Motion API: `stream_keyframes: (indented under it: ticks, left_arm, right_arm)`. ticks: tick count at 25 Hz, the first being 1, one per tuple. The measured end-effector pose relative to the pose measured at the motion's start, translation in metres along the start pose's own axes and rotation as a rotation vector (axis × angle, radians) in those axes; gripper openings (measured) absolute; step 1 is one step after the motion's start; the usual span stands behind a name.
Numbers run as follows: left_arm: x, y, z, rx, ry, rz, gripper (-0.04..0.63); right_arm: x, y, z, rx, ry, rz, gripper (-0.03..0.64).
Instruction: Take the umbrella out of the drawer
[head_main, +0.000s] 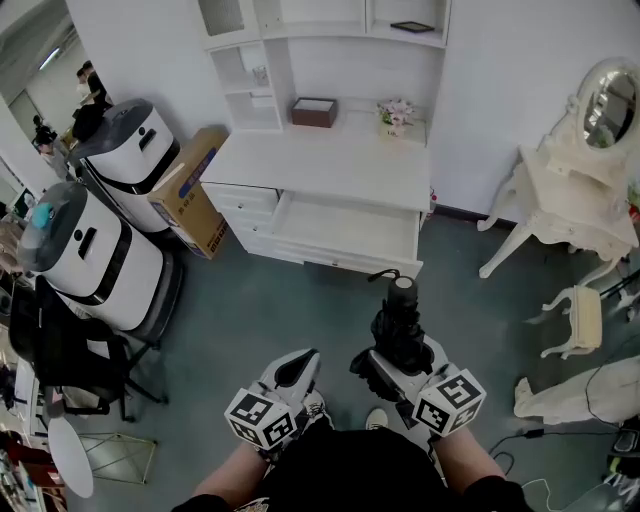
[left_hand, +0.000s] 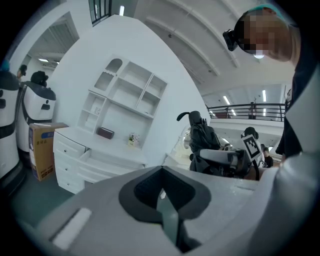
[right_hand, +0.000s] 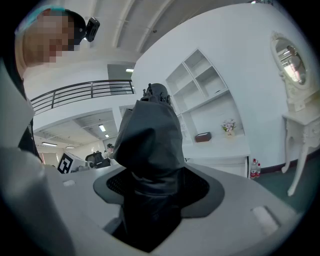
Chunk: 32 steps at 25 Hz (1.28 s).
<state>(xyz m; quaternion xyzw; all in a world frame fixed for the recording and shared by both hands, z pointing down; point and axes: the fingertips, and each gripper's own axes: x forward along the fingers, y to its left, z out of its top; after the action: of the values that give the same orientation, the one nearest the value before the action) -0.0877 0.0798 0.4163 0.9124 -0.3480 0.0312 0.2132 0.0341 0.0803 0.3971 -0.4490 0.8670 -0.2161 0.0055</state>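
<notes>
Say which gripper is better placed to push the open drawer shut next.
Left, probably. The left gripper has its jaws together on nothing, so it is free. The right gripper is shut on the umbrella, already out of the drawer.

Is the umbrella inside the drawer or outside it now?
Outside. The right tool is shut on the folded black umbrella, in the air over the floor, apart from the open drawer.
</notes>
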Motion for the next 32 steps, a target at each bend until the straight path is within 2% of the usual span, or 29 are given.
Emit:
stream_keyframes:
  ticks: [11,23,32]
  left_arm:
    - [0.004,-0.045,-0.028,-0.023,-0.022,0.068,0.000]
    - [0.000,-0.062,-0.030,-0.011,-0.027,0.097,0.000]
    - [0.002,-0.067,-0.030,-0.002,-0.028,0.082,0.000]
  right_arm:
    - [-0.035,0.002,-0.021,-0.014,0.057,0.106,0.302]
    - [-0.047,-0.001,-0.020,-0.017,0.058,0.123,0.301]
    - [-0.051,-0.003,-0.024,-0.013,0.053,0.125,0.302]
